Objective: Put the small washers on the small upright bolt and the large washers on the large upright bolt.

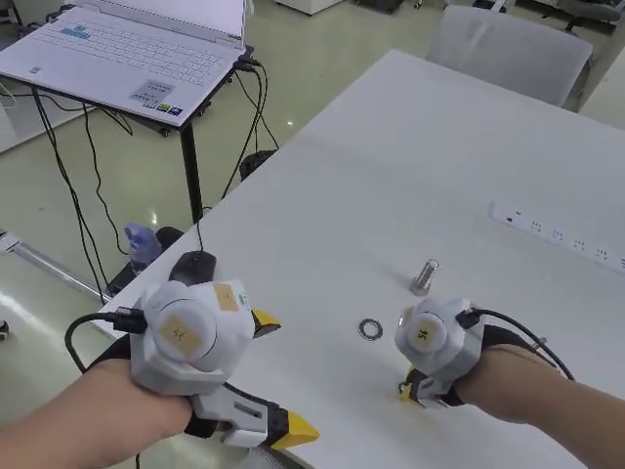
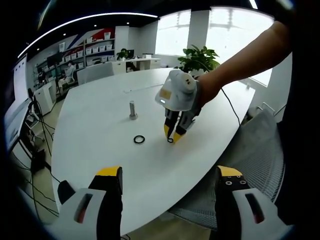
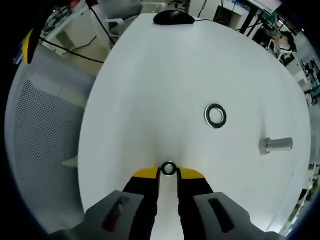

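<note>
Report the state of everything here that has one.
small washer: pinched at the jaw tips, down at the table.
right gripper: shut on small washer.
left gripper: open, empty.
large washer: flat on table, loose.
upright bolt: standing, no washers on it.
laptop: lid open.

Head view: the camera sits above the near edge of the table (image 1: 391, 176) and faces forward and down, with both grippers close at the bottom of the frame.

Left gripper view: the camera sits low, off the table edge, and faces across the tabletop. The left gripper (image 2: 169, 172), jaws wide apart, rises at the bottom. The right gripper (image 2: 172, 135) is at mid-frame.

Right gripper view: the camera is close above the tabletop and faces steeply down. The jaw tips pinch a small washer (image 3: 169, 168) at bottom centre.

Shared in all three views: the upright bolt (image 1: 424, 277) and the loose washer (image 1: 370, 329).
</note>
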